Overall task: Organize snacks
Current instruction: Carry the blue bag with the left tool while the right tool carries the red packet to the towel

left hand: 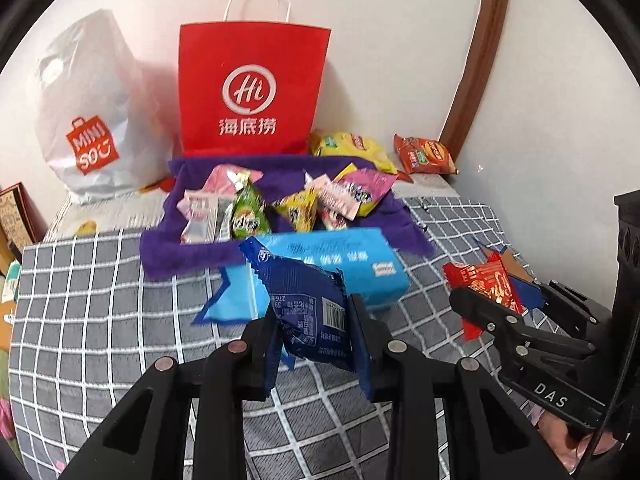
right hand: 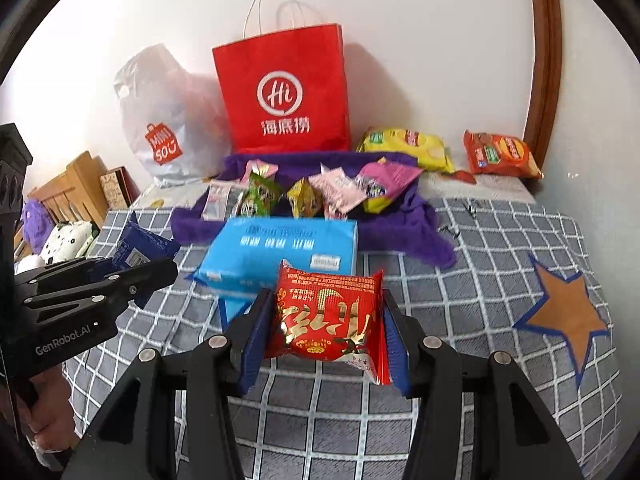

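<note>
**Left wrist view: two packets lifted, most snacks still heaped on the purple cloth**

The left gripper (left hand: 316, 332) is clamped narrowly on a dark blue snack packet (left hand: 308, 300), held clear above the bed (left hand: 100, 320). The right gripper (right hand: 326, 332) stands partly closed with its pads pressing a red snack packet (right hand: 326, 316), also off the checked bedcover.

Just beyond both lies a light blue pack (right hand: 280, 252) flat on the bed, and behind it a purple cloth (right hand: 404, 216) with raised edges, serving as a loose tray. In it lie small packets in a jumble: a green one (right hand: 260, 196), a yellow one (right hand: 304, 200), several pink ones (right hand: 384, 180). Outside the cloth, near the wall, a yellow chip bag (right hand: 408, 148) and an orange chip bag (right hand: 500, 156) lie apart from the rest.

A red paper bag (right hand: 284, 92) stands upright behind the cloth and a white plastic bag (right hand: 160, 120) slumps beside it; what either holds cannot be seen.

My judgement: sorting is at an early or middle stage. Two packets are in hand with no destination shown, and the heap, the blue pack and both chip bags remain to be placed.
</note>
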`<state>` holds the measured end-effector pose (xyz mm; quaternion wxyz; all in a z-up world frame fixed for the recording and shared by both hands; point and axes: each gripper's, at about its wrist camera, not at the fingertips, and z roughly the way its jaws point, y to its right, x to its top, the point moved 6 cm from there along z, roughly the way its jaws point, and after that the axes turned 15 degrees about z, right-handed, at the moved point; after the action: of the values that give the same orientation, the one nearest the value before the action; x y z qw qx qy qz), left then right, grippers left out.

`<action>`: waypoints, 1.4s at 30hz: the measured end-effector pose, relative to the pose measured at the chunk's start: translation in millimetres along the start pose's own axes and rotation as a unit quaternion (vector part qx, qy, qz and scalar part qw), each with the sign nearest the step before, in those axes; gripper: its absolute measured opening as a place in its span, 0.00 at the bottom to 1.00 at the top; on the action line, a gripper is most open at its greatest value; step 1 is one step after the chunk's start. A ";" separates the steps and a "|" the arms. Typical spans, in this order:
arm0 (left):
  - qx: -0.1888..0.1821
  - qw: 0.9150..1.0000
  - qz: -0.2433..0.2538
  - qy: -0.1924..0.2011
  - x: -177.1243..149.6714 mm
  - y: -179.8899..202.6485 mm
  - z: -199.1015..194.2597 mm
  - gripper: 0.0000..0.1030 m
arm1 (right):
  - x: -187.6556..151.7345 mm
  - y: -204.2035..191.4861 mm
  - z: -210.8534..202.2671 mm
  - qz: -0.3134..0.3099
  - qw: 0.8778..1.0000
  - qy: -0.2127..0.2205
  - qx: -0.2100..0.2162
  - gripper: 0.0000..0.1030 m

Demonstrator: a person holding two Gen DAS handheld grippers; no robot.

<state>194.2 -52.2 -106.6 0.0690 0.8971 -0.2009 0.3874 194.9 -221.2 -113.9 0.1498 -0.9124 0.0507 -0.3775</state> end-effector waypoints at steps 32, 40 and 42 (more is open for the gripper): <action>-0.010 1.000 0.001 0.011 69.1 -25.7 15.3 0.28 | 76.2 -9.7 29.6 0.002 1.000 0.008 -0.014 0.50; -0.001 1.000 0.003 0.014 80.4 -40.6 17.8 0.28 | 87.6 -14.3 41.6 0.002 1.000 0.004 -0.012 0.50; 0.001 1.000 0.004 0.016 82.6 -43.8 18.7 0.28 | 91.4 -17.1 46.0 0.000 1.000 0.005 -0.012 0.50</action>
<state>275.9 -43.0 -58.4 0.0701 0.8902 -0.2026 0.4019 291.8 -212.9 -77.8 0.1387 -0.9121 0.0555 -0.3818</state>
